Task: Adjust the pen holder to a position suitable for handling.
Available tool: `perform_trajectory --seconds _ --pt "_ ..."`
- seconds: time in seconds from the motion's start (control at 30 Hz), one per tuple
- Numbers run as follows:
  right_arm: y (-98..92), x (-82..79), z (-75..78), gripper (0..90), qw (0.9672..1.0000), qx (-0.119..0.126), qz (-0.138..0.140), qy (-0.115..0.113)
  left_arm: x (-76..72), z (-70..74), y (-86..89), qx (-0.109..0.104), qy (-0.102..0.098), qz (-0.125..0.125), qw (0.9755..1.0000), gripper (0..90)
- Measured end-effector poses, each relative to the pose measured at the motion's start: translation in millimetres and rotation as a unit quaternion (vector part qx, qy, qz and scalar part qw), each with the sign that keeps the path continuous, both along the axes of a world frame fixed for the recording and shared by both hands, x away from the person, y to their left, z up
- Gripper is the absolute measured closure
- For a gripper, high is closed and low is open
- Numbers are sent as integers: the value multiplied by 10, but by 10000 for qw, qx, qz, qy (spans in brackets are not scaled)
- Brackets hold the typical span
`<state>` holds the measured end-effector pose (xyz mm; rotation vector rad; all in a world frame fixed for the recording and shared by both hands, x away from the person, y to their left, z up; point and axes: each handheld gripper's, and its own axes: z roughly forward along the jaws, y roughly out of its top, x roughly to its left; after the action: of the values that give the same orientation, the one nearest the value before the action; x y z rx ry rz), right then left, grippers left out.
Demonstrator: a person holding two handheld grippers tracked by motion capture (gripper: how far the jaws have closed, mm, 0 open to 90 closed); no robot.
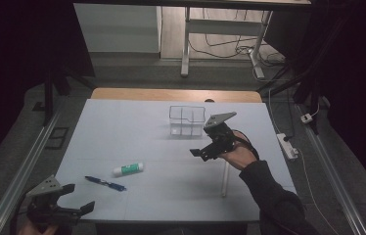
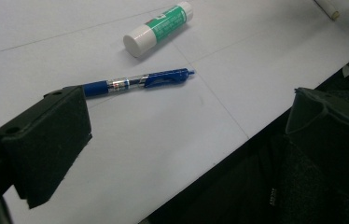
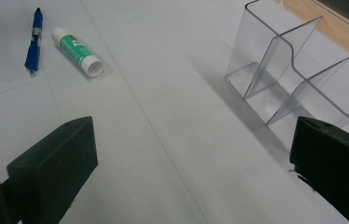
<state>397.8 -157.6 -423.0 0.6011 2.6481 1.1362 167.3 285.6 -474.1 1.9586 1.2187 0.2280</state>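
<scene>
A clear divided organizer (image 1: 187, 121) (image 3: 294, 70) stands at the far middle of the white table (image 1: 161, 142). Toward the front left lie a green-and-white glue stick (image 1: 128, 169) (image 2: 158, 28) (image 3: 77, 51) and a blue pen (image 1: 105, 183) (image 2: 137, 81) (image 3: 33, 41). My left gripper (image 1: 79, 197) (image 2: 186, 135) hovers open at the table's front-left corner, a little short of the pen. My right gripper (image 1: 203, 144) (image 3: 191, 163) is open and empty, held above the sheet just in front and to the right of the organizer.
A thin white pen (image 1: 225, 178) (image 2: 326, 8) lies on the table under my right forearm. A wooden strip (image 1: 176, 94) borders the far edge. A power strip (image 1: 287, 146) rests on the floor at the right, and metal rails (image 1: 24, 166) run along both sides.
</scene>
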Motion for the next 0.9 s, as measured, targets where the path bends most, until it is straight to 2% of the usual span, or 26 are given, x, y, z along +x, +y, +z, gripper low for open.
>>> perform_trajectory --seconds 0.3,0.4,0.7,0.83,0.9 --pt "110 232 22 1 9999 -63 -121 57 7 -3 13 -64 20 -39 10000 4" --pt "168 327 33 0 9999 -156 -58 -6 7 -3 12 -64 21 -54 10000 4" --pt "280 508 74 0 9997 -200 133 55 10 -4 9 -69 30 -86 9999 4" --pt "349 611 94 0 9995 -239 209 -17 11 -4 9 -71 32 -97 9999 4" --pt "400 667 99 0 9990 -366 225 -71 11 -4 9 -74 33 -101 9999 4"
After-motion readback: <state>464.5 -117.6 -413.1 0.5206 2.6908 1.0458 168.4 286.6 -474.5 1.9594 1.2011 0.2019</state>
